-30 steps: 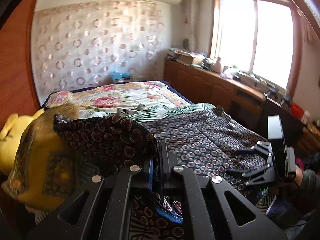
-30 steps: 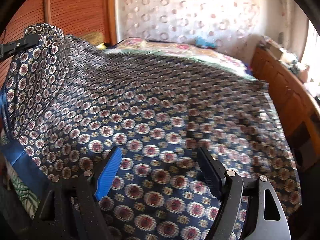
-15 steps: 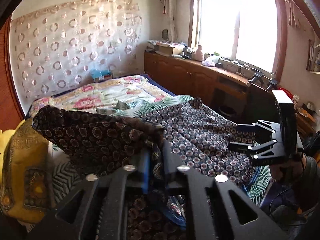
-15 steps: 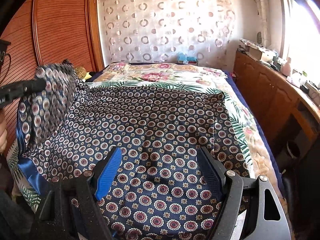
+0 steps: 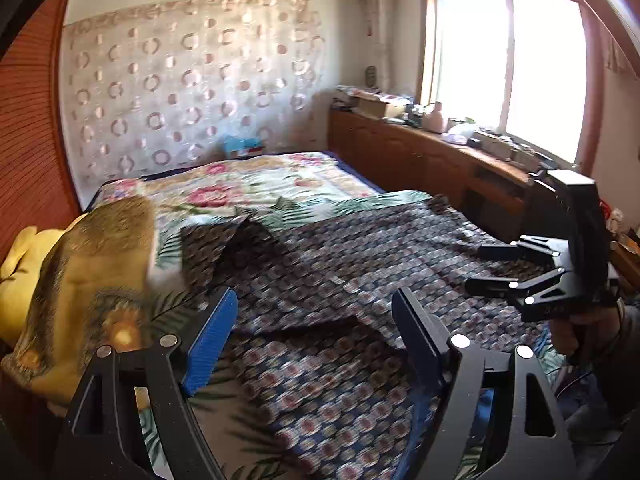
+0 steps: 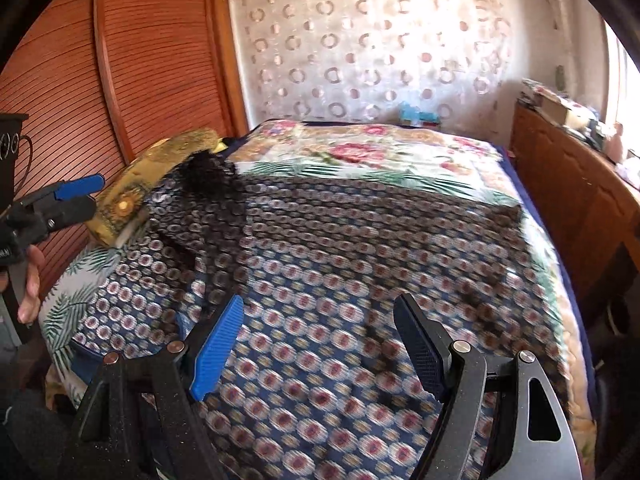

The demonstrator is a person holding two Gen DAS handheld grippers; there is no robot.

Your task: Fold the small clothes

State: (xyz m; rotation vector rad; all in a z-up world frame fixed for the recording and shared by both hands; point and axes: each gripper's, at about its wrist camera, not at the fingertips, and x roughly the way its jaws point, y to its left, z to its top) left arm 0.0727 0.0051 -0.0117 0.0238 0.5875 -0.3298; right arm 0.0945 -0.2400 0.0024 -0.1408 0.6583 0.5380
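Note:
A navy garment with a round medallion print [image 5: 360, 280] lies spread on the bed; it also shows in the right wrist view [image 6: 360, 280]. One corner is folded over toward the pillow [image 6: 208, 184]. My left gripper [image 5: 316, 328] is open and empty above the garment's near left part. It also appears at the left edge of the right wrist view [image 6: 76, 196]. My right gripper [image 6: 320, 336] is open and empty above the garment's near edge. It shows at the right of the left wrist view [image 5: 500, 268].
A yellow patterned pillow [image 5: 88, 280] lies at the bed's left side. A floral bedspread [image 5: 248, 188] covers the bed. A wooden cabinet [image 5: 440, 168] with clutter runs along the right under the window. A wooden slatted wall [image 6: 120, 80] stands at the left.
My left gripper has opened and let go of the garment's corner, which dropped onto the bed. The right gripper stays open over the garment.

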